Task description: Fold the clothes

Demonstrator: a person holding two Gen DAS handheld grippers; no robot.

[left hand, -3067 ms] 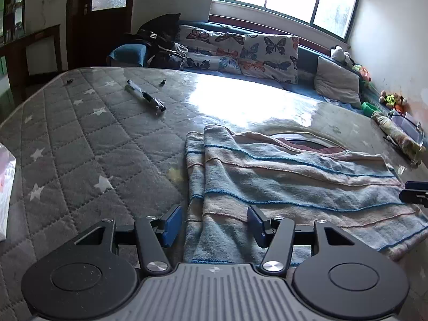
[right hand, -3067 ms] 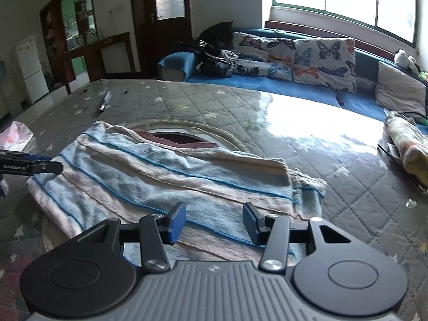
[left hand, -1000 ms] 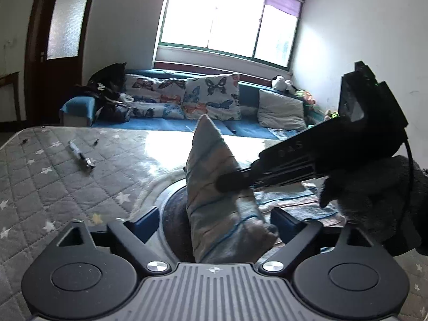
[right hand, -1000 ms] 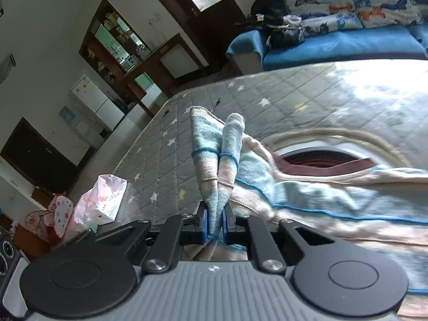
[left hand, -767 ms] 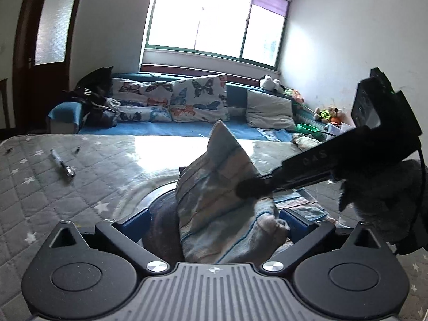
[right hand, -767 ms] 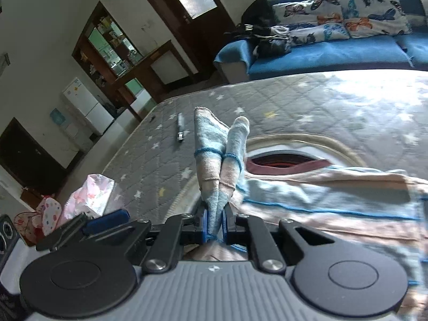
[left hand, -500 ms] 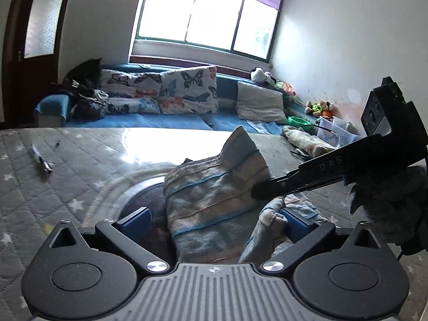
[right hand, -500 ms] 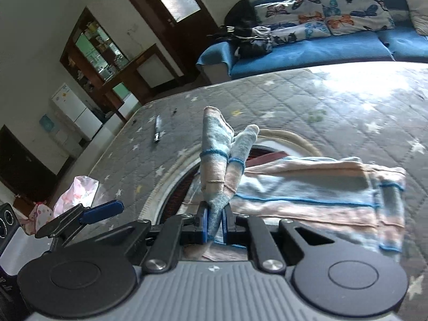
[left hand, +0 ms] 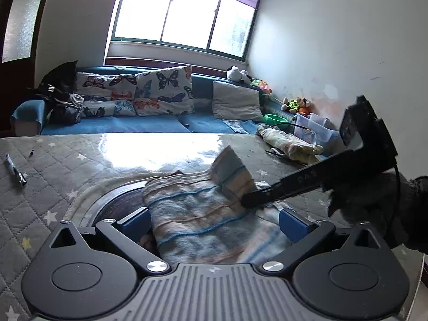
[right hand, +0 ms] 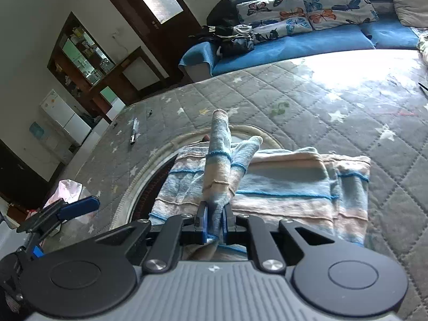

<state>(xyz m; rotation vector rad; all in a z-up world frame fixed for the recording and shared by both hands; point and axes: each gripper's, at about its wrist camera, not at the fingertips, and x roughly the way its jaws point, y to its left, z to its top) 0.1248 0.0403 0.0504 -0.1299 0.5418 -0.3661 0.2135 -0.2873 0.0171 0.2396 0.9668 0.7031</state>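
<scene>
A blue, pink and beige striped cloth (right hand: 283, 184) lies doubled over on the grey star-quilted mattress (right hand: 321, 101). My right gripper (right hand: 215, 223) is shut on a bunched edge of it, and that edge stands up in front of the camera. In the left wrist view the same gripper (left hand: 247, 200) comes in from the right, held by a gloved hand (left hand: 374, 200), with a raised corner of the cloth (left hand: 192, 214) in its tip. My left gripper (left hand: 214, 223) is open wide just above the cloth, holding nothing. One blue fingertip (right hand: 77, 206) of it shows at the left.
A round beige-rimmed mat (right hand: 251, 131) lies under the cloth. A pen (left hand: 16, 171) rests far left on the mattress. A pink-white bag (right hand: 67, 190) sits at the near left edge. A blue sofa (left hand: 120, 125) with butterfly cushions lines the far side. Another garment (left hand: 289, 144) lies far right.
Both grippers were open over the flat cloth; the right one then shut on its edge. Over the last second it has carried that edge rightward and lower, laying the cloth over itself. The left stayed open.
</scene>
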